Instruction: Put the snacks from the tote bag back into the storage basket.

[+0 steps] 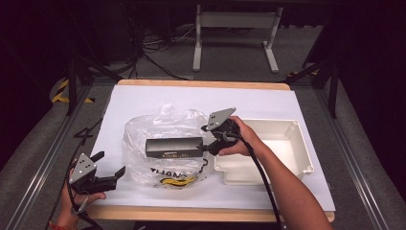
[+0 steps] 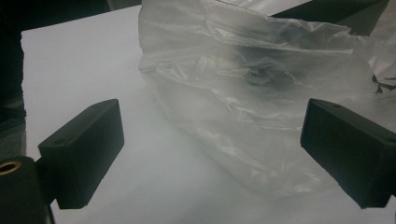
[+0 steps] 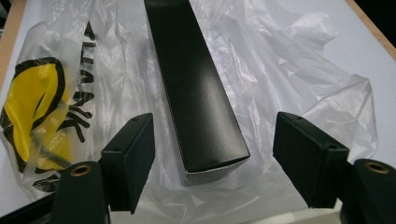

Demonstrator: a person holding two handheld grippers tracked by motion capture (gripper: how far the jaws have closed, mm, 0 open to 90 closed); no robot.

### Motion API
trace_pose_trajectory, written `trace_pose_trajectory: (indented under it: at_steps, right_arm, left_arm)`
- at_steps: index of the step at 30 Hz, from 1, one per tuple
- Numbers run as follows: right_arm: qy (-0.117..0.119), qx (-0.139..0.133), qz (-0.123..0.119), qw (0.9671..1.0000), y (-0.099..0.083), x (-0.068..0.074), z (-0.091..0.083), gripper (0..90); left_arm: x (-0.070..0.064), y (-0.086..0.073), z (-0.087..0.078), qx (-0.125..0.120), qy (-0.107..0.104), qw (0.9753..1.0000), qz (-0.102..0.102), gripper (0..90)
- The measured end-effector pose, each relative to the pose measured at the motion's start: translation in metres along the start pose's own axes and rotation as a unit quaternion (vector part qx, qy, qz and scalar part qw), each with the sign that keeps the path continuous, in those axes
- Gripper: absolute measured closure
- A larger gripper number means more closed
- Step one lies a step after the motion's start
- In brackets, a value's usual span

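A long black box (image 1: pixel 174 147) lies at the centre of the high view, resting on a crumpled clear plastic bag (image 1: pixel 158 139) that spreads over the white counter (image 1: pixel 143 98). The bag is thin, glossy and full of creases, with black lettering and a yellow mark near its lower edge; the box is matt cardboard, straight-edged and rectangular, with a pale strip along its near end. Just to the right of the bag sits a cream plastic tray (image 1: pixel 299 143), shallow, with a moulded rim. The right gripper (image 1: pixel 207 147) is at the box's right end, between bag and tray; in the right gripper view its jaws stand wide on either side of the box end, apart from it. The left gripper (image 1: pixel 111 167) sits at the lower left of the frame, jaws wide open, with the bag's bulging side just ahead of them.
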State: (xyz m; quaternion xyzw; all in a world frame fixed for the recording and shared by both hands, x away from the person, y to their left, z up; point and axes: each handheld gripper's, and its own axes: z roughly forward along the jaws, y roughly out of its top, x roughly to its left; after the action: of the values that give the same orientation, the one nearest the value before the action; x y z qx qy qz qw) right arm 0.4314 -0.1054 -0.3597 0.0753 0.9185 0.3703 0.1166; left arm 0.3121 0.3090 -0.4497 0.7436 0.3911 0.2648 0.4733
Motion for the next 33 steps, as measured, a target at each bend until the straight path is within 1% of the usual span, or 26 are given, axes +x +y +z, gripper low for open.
trace_pose_trajectory:
  at_steps: [2,3,4,6,7,9,10,11,13,14,16,20,21,24,25,26,27,28,29,30,31,32,33]
  right_arm:
    - [0.009,0.006,-0.003,0.9999,0.002,-0.001,0.003,30.4]
    - [0.009,0.006,-0.003,0.9999,0.002,-0.001,0.003,30.4]
    - [0.012,0.015,-0.007,0.9998,0.003,-0.002,0.007,30.3]
    - [0.017,0.022,-0.011,0.9995,0.004,-0.002,0.008,30.3]
    - [0.017,0.022,-0.011,0.9995,0.004,-0.002,0.008,30.3]
    - [0.026,0.027,-0.013,0.9992,0.006,-0.003,0.010,30.3]
    - [0.029,0.045,-0.021,0.9984,0.008,-0.005,0.016,30.4]
    - [0.029,0.045,-0.021,0.9984,0.008,-0.005,0.016,30.4]
    - [0.032,0.064,-0.024,0.9971,0.008,-0.007,0.024,30.4]
    - [0.043,0.082,-0.032,0.9952,0.009,-0.007,0.031,30.6]
    - [0.053,0.088,-0.037,0.9940,0.011,-0.005,0.036,30.6]
    - [0.052,0.089,-0.030,0.9942,0.014,-0.006,0.042,30.9]
    - [0.056,0.089,-0.025,0.9941,0.014,-0.006,0.044,30.9]
    - [0.050,0.104,-0.022,0.9931,0.018,-0.008,0.048,30.6]
    - [0.050,0.104,-0.022,0.9931,0.018,-0.008,0.048,30.6]
    - [0.050,0.113,-0.022,0.9921,0.019,-0.008,0.050,30.0]
    - [0.050,0.113,-0.022,0.9921,0.019,-0.008,0.050,30.0]
    - [0.045,0.128,-0.031,0.9903,0.020,-0.010,0.053,30.1]
    - [0.045,0.128,-0.031,0.9903,0.020,-0.010,0.053,30.1]
    - [0.049,0.142,-0.031,0.9881,0.019,-0.009,0.057,30.6]
    - [0.048,0.161,-0.035,0.9851,0.019,-0.009,0.062,32.6]
    - [0.051,0.166,-0.035,0.9842,0.018,-0.009,0.064,33.9]
    - [0.051,0.166,-0.035,0.9842,0.018,-0.009,0.064,33.9]
  left_arm:
    - [0.000,0.000,0.000,-0.001,0.000,1.0000,-0.001,7.0]
    - [0.000,0.000,0.000,-0.001,0.000,1.0000,-0.001,7.1]
    - [0.000,0.000,0.000,-0.002,0.001,1.0000,-0.001,7.1]
    - [0.000,0.000,0.000,-0.001,0.000,1.0000,0.000,7.1]
    - [0.000,0.000,0.000,-0.001,0.000,1.0000,0.000,7.1]
    - [0.001,-0.001,0.000,0.000,0.000,1.0000,-0.003,7.1]
    - [0.000,-0.001,0.001,0.002,-0.001,1.0000,-0.001,7.0]
    - [0.000,-0.001,0.001,0.002,-0.001,1.0000,-0.001,7.0]
    - [0.000,-0.001,0.001,0.004,0.000,1.0000,0.002,6.9]
    - [0.000,-0.001,0.000,0.003,0.000,1.0000,0.002,6.9]
    - [0.001,-0.001,0.000,0.002,0.001,1.0000,0.000,7.0]
    - [0.001,-0.001,0.000,0.003,-0.001,1.0000,0.000,6.9]
    - [0.000,-0.001,0.000,0.002,-0.003,1.0000,-0.001,6.9]
    - [0.000,0.000,-0.001,-0.001,-0.003,1.0000,0.002,6.9]
    - [0.000,0.000,-0.001,-0.001,-0.003,1.0000,0.002,6.9]
    - [0.000,0.000,-0.001,0.001,-0.002,1.0000,0.003,6.9]
    - [0.000,0.000,-0.001,0.001,-0.002,1.0000,0.003,6.9]
    - [0.000,-0.001,0.000,0.003,-0.005,1.0000,0.002,6.9]
    - [0.000,-0.001,0.000,0.003,-0.005,1.0000,0.002,7.0]
    - [0.000,-0.001,0.000,0.004,-0.005,1.0000,0.003,7.0]
    - [-0.001,-0.001,0.000,0.004,-0.004,1.0000,0.004,7.0]
    - [-0.001,0.000,0.001,0.004,-0.004,1.0000,0.005,6.9]
    - [-0.001,0.000,0.001,0.004,-0.004,1.0000,0.005,7.0]
